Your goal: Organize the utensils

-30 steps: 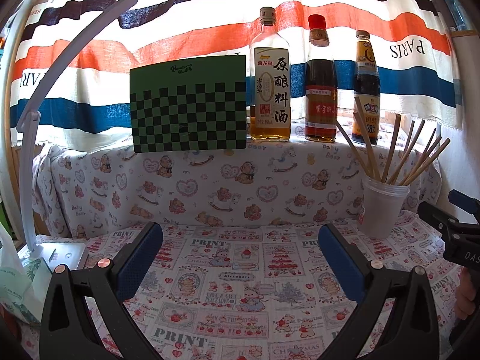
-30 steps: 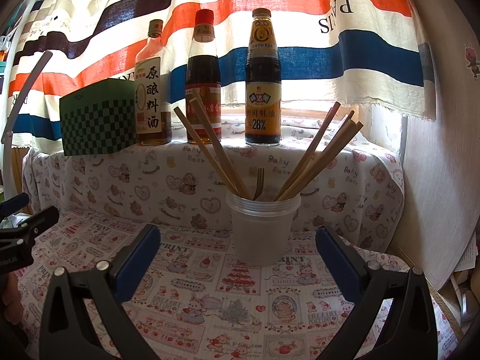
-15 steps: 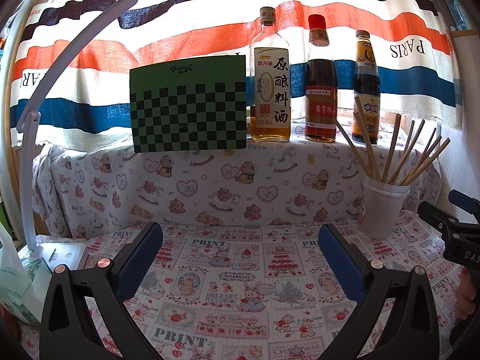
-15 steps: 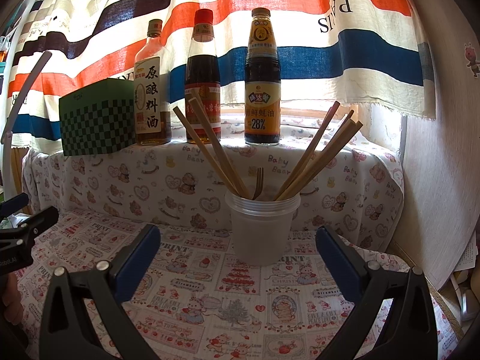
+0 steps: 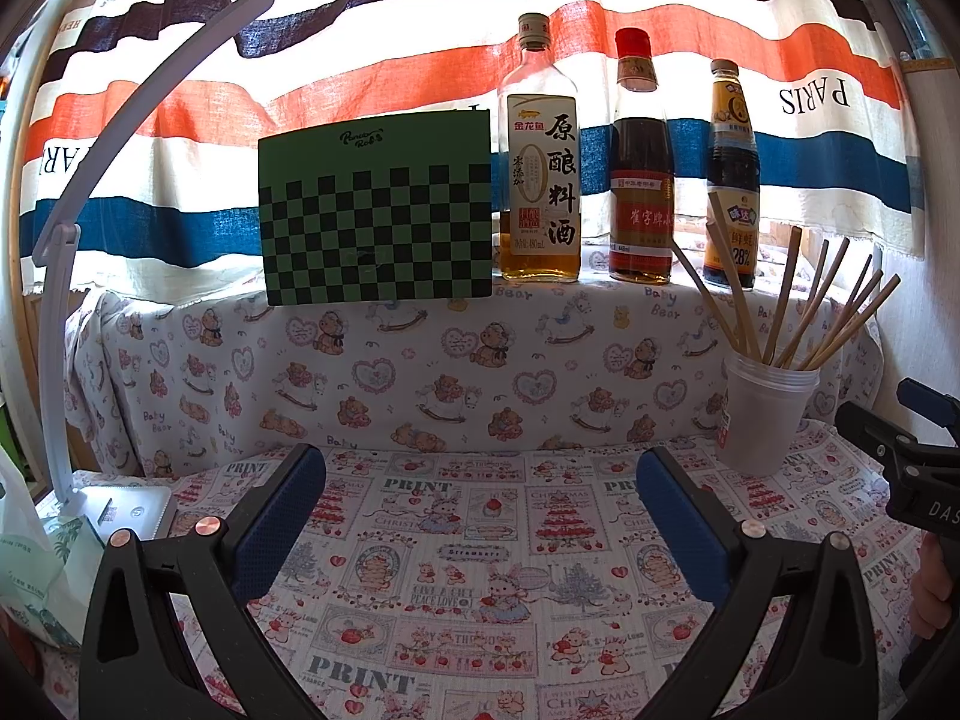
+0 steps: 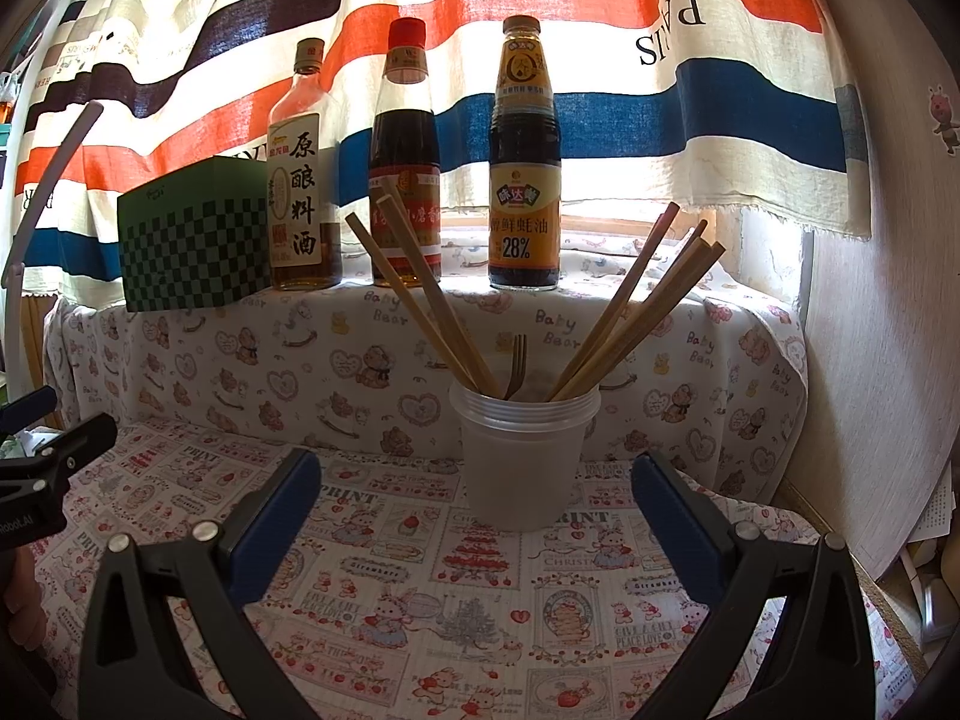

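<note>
Three bottles (image 6: 408,156) beside a green checkered board (image 5: 375,210).

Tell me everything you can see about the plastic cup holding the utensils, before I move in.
The plastic cup is translucent white, with stacked ridges at the rim suggesting nested cups. It stands upright on the printed tablecloth, near the cloth-covered ledge. Wooden chopsticks fan out left and right from it, and a fork pokes up between them. A small label shows on its side in the left wrist view. Nothing grips it; the right hand-held gripper faces it, open.
</note>
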`<state>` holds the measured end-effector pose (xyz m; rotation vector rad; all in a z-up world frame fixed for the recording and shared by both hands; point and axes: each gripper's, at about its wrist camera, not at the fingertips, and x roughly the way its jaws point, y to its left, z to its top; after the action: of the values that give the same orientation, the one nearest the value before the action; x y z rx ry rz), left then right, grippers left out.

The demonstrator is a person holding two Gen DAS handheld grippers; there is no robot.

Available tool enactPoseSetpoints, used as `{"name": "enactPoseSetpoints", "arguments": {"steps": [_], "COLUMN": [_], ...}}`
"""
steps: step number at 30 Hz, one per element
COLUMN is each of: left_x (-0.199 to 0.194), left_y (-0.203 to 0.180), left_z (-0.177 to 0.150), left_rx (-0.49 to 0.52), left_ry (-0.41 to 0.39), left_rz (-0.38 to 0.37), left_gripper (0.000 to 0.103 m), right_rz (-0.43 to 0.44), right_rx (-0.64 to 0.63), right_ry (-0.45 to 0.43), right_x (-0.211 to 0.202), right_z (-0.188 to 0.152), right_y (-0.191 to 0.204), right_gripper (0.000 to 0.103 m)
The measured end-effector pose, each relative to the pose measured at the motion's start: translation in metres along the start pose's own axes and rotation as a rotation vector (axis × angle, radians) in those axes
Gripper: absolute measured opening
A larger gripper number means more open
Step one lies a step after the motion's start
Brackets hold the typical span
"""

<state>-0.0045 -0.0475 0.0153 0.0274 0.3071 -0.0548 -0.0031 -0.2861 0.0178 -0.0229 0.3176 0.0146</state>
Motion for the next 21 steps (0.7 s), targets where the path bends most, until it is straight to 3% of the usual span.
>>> {"name": "enactPoseSetpoints", "arguments": {"steps": [21], "left_x": [0.0008], "left_y": [-0.0005], "left_z": [0.0005], "left_rx": [0.012], "left_ry": [-0.002], "left_rz": [0.000], "left_gripper": [0.103], "right_rz": [0.001], "right_rx": [0.000], "right_ry": [0.000], "right_x": [0.0000], "right_z": [0.0000], "right_y": [0.0002], "right_gripper": [0.103]}}
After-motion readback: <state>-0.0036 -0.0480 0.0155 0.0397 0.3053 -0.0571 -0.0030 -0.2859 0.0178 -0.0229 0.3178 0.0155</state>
